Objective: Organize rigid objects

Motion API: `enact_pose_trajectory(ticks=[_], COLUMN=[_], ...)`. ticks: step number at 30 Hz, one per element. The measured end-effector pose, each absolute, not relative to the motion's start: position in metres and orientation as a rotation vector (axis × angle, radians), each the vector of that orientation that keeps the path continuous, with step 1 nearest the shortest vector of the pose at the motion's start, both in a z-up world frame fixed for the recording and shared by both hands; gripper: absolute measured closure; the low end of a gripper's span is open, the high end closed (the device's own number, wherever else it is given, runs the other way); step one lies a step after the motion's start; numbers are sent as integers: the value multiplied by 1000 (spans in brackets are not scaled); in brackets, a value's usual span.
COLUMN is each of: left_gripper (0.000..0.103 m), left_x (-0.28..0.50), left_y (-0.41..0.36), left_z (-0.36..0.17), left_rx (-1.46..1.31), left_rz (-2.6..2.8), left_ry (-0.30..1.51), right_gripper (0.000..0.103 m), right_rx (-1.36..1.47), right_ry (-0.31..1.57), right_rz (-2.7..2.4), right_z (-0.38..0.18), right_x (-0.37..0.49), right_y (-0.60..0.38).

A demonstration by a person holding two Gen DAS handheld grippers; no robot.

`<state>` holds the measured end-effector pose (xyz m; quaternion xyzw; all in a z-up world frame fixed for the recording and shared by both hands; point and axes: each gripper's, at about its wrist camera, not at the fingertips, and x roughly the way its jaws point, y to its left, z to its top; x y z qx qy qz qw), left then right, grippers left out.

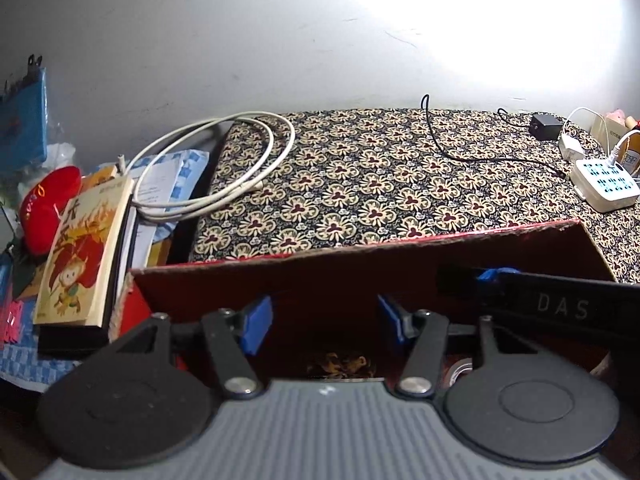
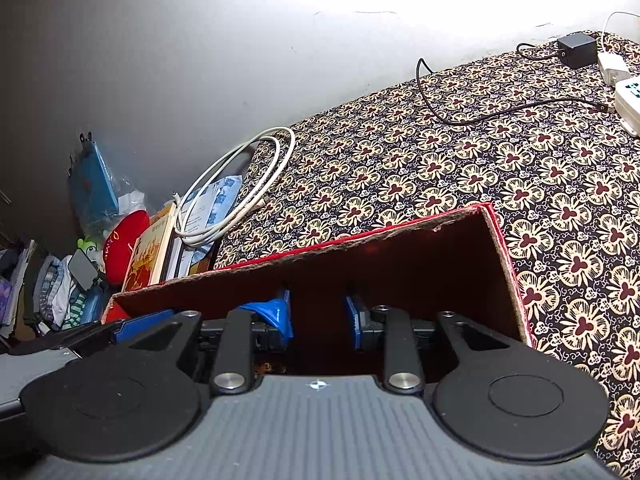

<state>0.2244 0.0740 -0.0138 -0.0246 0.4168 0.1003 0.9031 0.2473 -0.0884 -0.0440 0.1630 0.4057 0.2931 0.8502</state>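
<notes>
Red cardboard box (image 1: 360, 280) — open-topped, standing on the floral patterned cloth (image 1: 380, 176); dim interior. At its bottom, a small gold-brown item (image 1: 340, 362) and, toward 4 o'clock, a round roll-like object (image 1: 458, 372), neither clear enough to name.

Left gripper (image 1: 324, 326) — blue pads spread wide apart over the box mouth, nothing between them.

Right gripper (image 2: 320, 322) — pads parted with an empty gap, likewise poised in the box opening; its black body marked "DAS" enters the left wrist view at 3 o'clock.

Illustrated paperback book (image 1: 86, 256) — outside the box at 9 o'clock, lying on a dark flat item.

Coiled white cable (image 1: 208, 164) — at 10 o'clock, partly on the cloth edge, partly on papers.

Red plush item (image 1: 44, 204) — far left, beside the book.

White power strip (image 1: 604, 186) — at 2 o'clock on the cloth, plug inserted; black adapter (image 1: 545, 126) beyond it, black cord (image 1: 460, 152) trailing across the cloth.
</notes>
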Motion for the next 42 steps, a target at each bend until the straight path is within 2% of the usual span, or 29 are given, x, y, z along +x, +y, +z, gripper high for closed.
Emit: enact_pose_trajectory(ticks=[34, 42], left_gripper=[46, 45], left_x=[217, 212], left_y=[73, 80], left_z=[-8, 0], left_rx=[-54, -88], left_rz=[193, 215], left_ry=[805, 772], right_gripper=[91, 90], right_rx=[347, 308], right_ry=[833, 785], right_rz=[613, 597], right_z=[-41, -24], right_x=[244, 228], right_y=[-89, -96])
